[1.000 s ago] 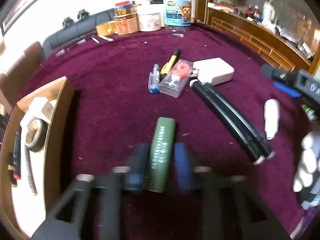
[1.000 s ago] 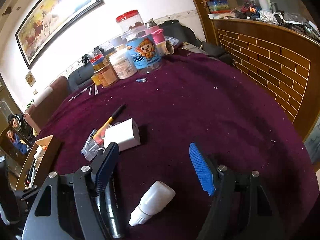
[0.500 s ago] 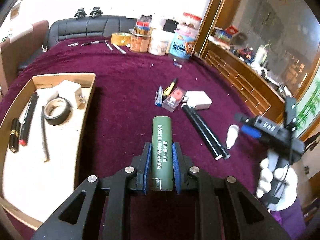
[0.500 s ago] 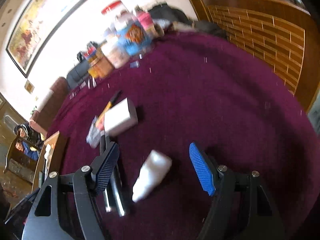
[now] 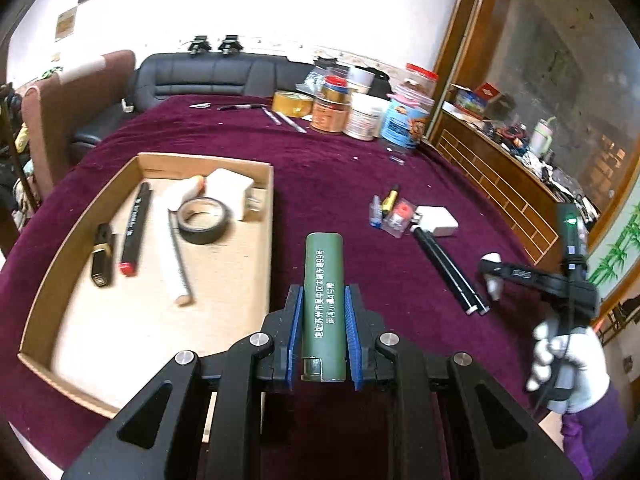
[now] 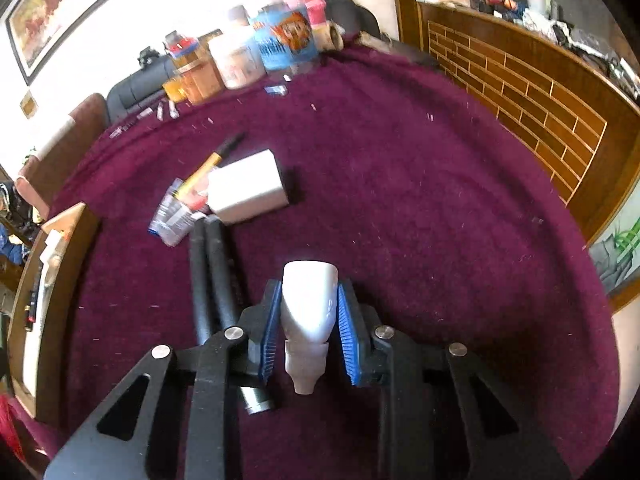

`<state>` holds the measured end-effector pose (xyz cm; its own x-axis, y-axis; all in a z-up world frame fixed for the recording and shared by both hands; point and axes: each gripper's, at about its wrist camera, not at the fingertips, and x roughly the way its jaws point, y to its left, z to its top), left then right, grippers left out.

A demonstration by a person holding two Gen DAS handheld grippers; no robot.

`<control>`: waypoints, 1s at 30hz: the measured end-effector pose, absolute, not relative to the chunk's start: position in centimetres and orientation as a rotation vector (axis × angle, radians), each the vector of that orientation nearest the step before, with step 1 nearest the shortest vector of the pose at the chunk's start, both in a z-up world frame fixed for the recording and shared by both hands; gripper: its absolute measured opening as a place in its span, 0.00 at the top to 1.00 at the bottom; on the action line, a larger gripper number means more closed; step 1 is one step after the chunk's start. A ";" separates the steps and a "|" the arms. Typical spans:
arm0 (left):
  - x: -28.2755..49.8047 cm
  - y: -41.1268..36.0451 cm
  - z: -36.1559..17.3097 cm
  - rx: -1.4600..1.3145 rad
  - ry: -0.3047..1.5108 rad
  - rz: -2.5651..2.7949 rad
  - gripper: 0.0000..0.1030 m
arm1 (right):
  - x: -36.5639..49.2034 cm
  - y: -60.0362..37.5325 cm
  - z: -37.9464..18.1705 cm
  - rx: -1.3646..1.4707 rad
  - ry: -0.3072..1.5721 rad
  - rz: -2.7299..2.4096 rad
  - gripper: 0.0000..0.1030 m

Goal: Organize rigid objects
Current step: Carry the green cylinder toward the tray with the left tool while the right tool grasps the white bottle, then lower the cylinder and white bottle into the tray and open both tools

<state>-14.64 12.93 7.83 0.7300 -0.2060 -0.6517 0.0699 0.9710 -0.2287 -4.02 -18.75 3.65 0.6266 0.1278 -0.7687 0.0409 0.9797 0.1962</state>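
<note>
My left gripper [image 5: 323,292] is shut on a green cylinder [image 5: 323,264] with white lettering, held in the air just right of the cardboard tray [image 5: 269,240]. The tray holds a black tape roll [image 5: 204,220], a white plug [image 5: 230,192], a black marker [image 5: 134,228] and other small items. My right gripper [image 6: 309,286] has its jaws closing, and the blue pads [image 6: 270,320] touch both sides of a small white bottle [image 6: 308,304], its nozzle pointing back at the camera. In the left wrist view a gloved hand [image 5: 568,364] holds that gripper at the right.
On the purple cloth [image 6: 420,208] lie a black twin tube [image 6: 212,280], a white adapter [image 6: 248,192], a clear case [image 6: 176,216] and a yellow pen [image 6: 208,164]. Jars [image 5: 360,116] stand at the table's far edge. A wooden panelled wall [image 6: 540,92] runs along the right.
My left gripper rose with the green cylinder and swung left, so the tray is now in full view. My right gripper's jaws went from wide apart to closed around the white bottle.
</note>
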 end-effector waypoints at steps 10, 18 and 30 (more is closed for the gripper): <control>-15.7 16.5 7.8 -0.270 0.711 -0.128 0.84 | -6.2 -10.5 9.7 0.167 0.801 0.305 0.76; -15.7 21.4 7.3 -0.323 0.712 -0.047 0.84 | -5.8 -0.7 9.5 0.195 0.901 0.617 0.76; -11.3 24.5 3.5 -0.261 0.838 0.106 0.84 | -3.9 10.4 4.5 0.092 1.058 0.685 0.76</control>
